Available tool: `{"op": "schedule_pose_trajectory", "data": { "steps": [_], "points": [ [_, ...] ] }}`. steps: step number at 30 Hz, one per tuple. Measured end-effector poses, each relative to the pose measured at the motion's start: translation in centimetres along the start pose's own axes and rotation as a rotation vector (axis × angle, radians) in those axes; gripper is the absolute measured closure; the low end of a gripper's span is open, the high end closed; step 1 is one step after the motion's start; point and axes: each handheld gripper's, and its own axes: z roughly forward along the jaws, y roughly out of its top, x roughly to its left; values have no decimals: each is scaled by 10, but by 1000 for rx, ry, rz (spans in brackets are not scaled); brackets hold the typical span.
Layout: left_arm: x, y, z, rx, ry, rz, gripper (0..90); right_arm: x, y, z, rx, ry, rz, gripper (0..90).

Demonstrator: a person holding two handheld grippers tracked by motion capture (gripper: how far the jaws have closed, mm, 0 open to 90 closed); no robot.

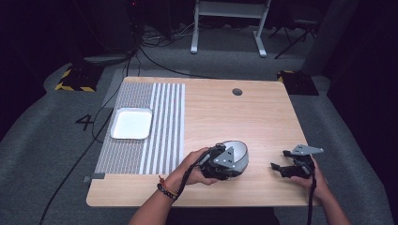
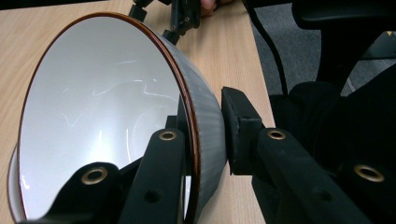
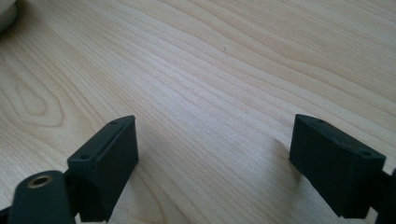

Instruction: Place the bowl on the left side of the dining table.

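You had the left gripper (image 1: 224,161) clamped on the wall of the grey bowl (image 1: 238,154), one jaw inside against the white glaze and the other outside on the ribbed grey side, just below the brown rim. That pinch across the rim let you carry a thing too broad to span whole. The bowl (image 2: 107,112) hung tipped well off level in that grip, its mouth turned sideways, over the bare wood of the table (image 1: 211,108) near your edge, right of the striped placemat (image 1: 164,122). I could not tell whether its foot touched the wood.

Your right gripper (image 1: 281,168) sat low over the table (image 3: 210,70) near its right edge, well apart from the bowl, jaws spread wide with nothing between them; it looked parked to keep clear of the left hand's work.

The white square tray (image 1: 132,123) lay on the placemat, a likely place for the bowl, though that is my guess.
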Motion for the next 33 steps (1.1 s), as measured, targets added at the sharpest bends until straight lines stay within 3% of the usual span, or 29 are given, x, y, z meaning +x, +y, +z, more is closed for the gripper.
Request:
{"op": "schedule_pose_trajectory", "data": {
  "steps": [10, 15, 25, 33],
  "points": [
    [0, -1, -9, -55, 16, -25, 781, 0, 0, 0, 0, 0, 0, 156],
    [-2, -2, -22, -75, 44, -24, 781, 0, 0, 0, 0, 0, 1, 156],
    [2, -9, -36, -87, 74, -38, 781, 0, 0, 0, 0, 0, 1, 156],
    [6, -18, -46, -79, 112, -74, 781, 0, 0, 0, 0, 0, 1, 156]
  ]
}}
